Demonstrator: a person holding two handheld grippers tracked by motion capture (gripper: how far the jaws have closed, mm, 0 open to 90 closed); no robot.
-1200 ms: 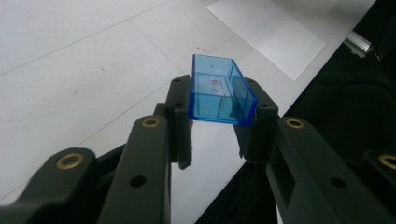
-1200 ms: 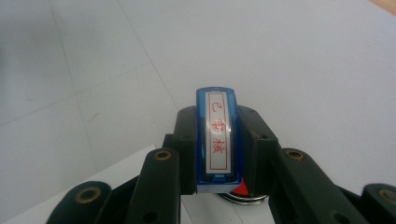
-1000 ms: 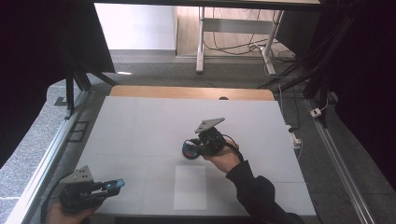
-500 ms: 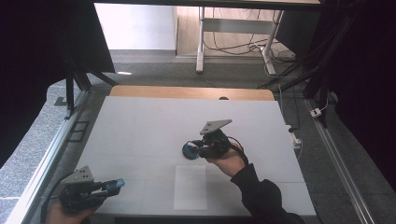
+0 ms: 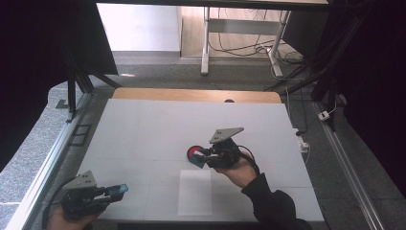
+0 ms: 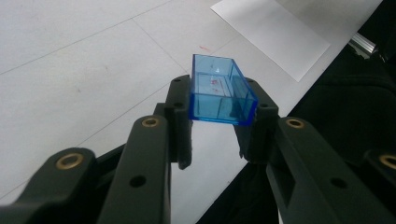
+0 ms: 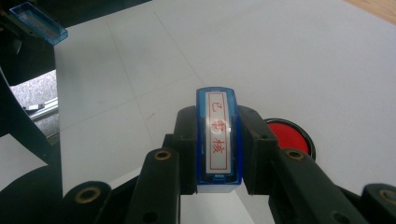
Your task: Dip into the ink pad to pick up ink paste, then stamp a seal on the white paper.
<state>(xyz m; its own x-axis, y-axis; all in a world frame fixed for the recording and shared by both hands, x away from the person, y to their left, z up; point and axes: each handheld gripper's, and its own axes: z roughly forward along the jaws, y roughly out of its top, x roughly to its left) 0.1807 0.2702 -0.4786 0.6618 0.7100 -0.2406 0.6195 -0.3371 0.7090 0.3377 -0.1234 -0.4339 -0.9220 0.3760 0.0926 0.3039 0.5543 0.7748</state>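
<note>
A blue stamp [image 7: 218, 137] with a red-character label is clamped in the right gripper [image 5: 203, 156] near the middle of the bench [image 5: 143, 129], just beside a round red ink pad [image 5: 193, 152]. Its clear blue cap [image 6: 219, 91] is pinched in the left gripper [image 5: 117, 190] at the near left corner. A white paper sheet [image 5: 195, 192] lies by the near edge.

Blue cap [image 6: 219, 91]: clear glossy plastic, between the left jaws. Stamp [image 7: 218, 140]: glossy blue plastic with a smooth white label (red characters), between the right jaws. Ink pad [image 7: 290, 136]: matt red in a black rim, just right of those jaws. Jaws: matt black plastic, brass-coloured rivets. Bench [image 5: 153, 129]: matt white, smooth; bare wood far edge. Sheet [image 5: 195, 191]: white paper.
</note>
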